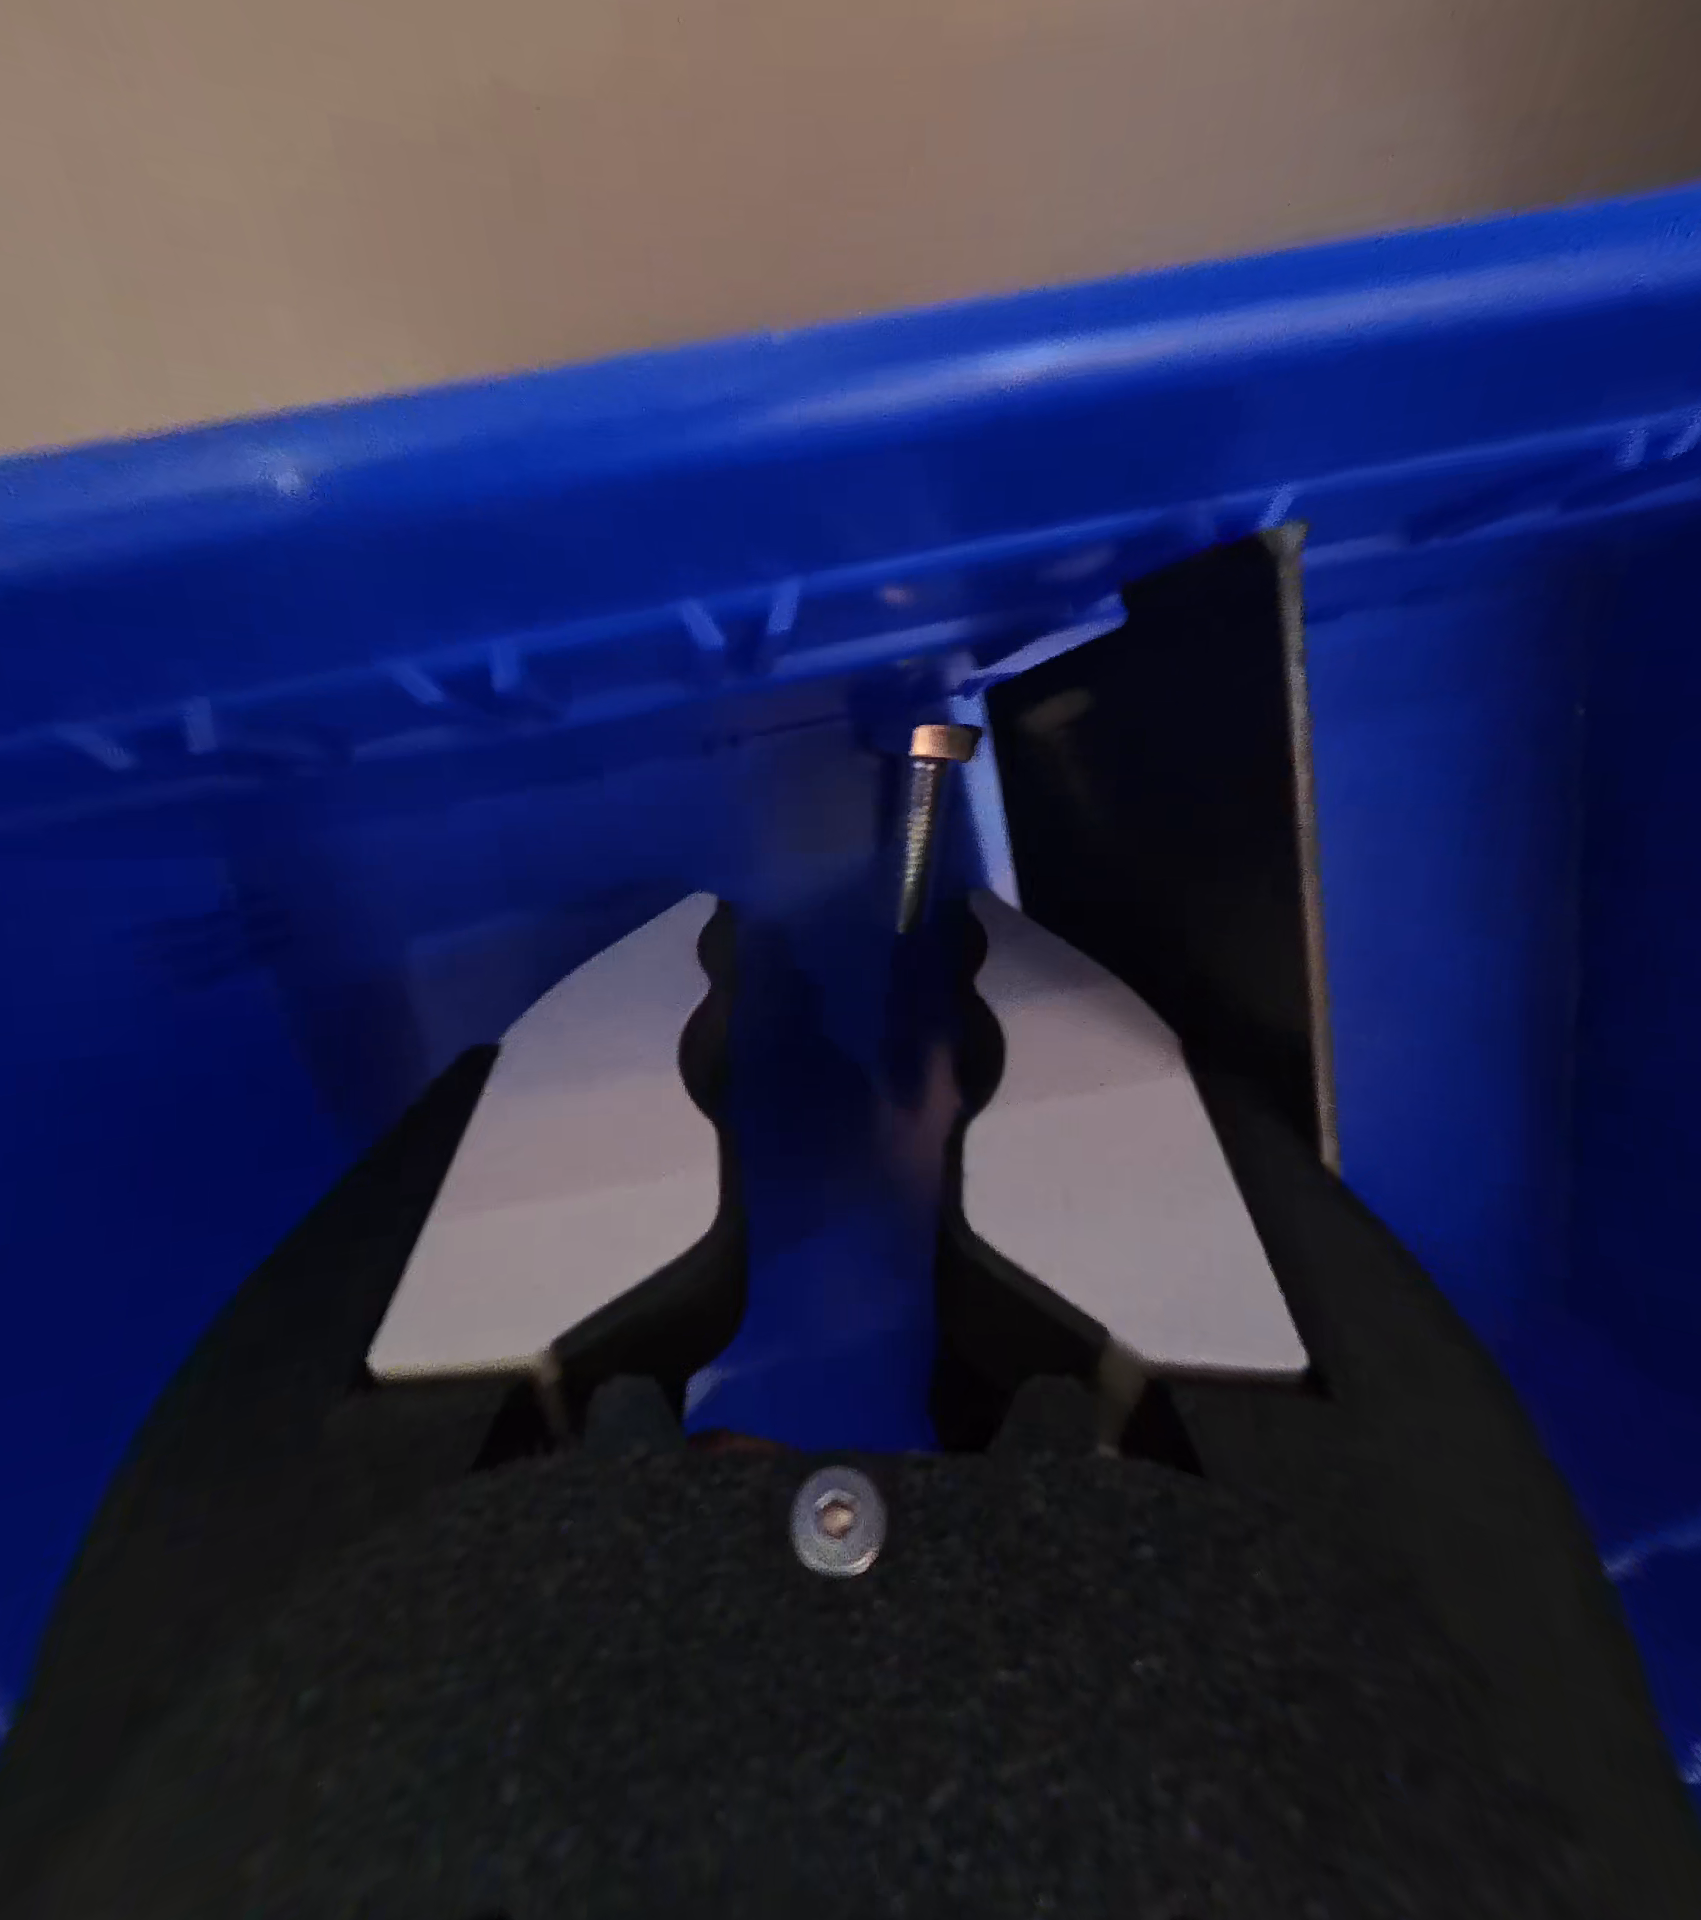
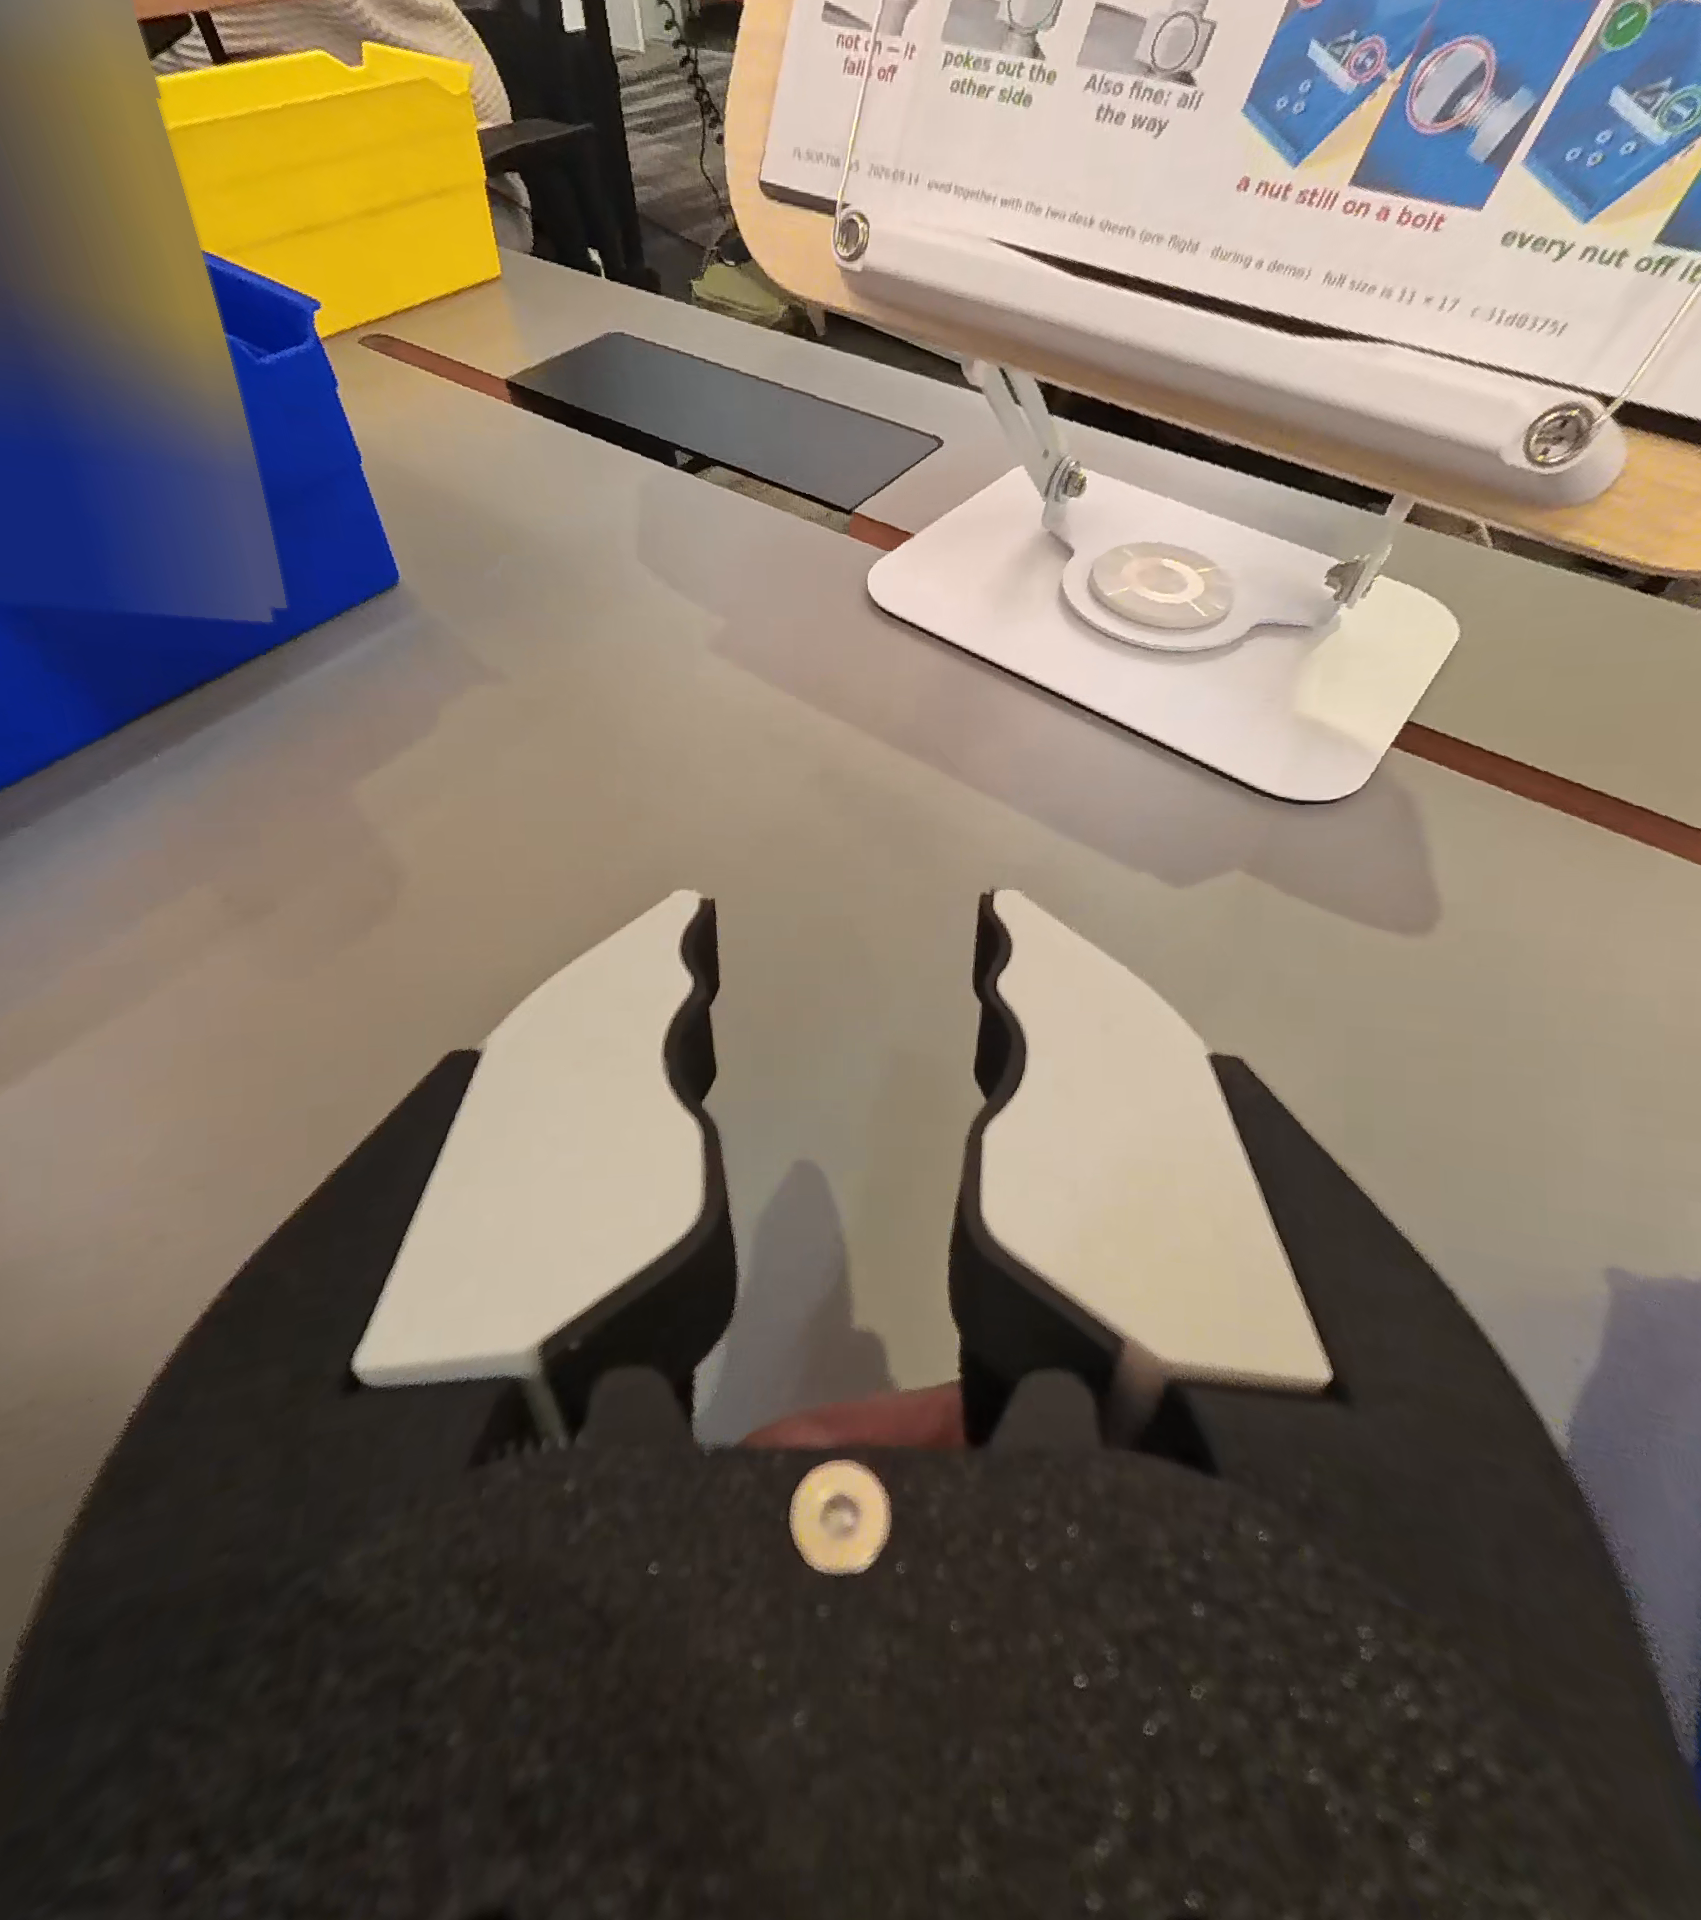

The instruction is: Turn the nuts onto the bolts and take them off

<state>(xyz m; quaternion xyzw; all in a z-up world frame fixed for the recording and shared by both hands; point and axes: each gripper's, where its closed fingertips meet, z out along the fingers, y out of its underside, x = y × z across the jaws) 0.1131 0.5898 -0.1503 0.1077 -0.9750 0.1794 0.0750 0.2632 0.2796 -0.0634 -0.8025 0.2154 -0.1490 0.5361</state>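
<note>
In the left wrist view, the left gripper [image 1: 846, 920] fills the lower half of the frame, its two fingers spread with a clear gap between them and nothing held. Just above the right fingertip, a little right of centre, a bolt [image 1: 921, 831] hangs threaded end down from under the rim of a blue bin [image 1: 306, 935]; its pale head sits against the rim, and no nut shows on the thread. A black plate [image 1: 1189, 831] stands against the bin wall just right of the bolt. A beige wall [image 1: 617, 187] fills the top of the frame.

In the right wrist view, the right gripper [image 2: 846, 914] is also spread and empty, over a grey table [image 2: 617, 779]. A blue bin [image 2: 98, 675] sits at the left edge, with a yellow bin [image 2: 337, 166] behind it at upper left. At upper right, a white stand [image 2: 1168, 665] carries a wooden board [image 2: 1552, 520] with a printed instruction sheet [image 2: 1241, 125] bearing text and small pictures of blue bins. A black panel [image 2: 721, 416] lies flush in the tabletop, upper centre.
</note>
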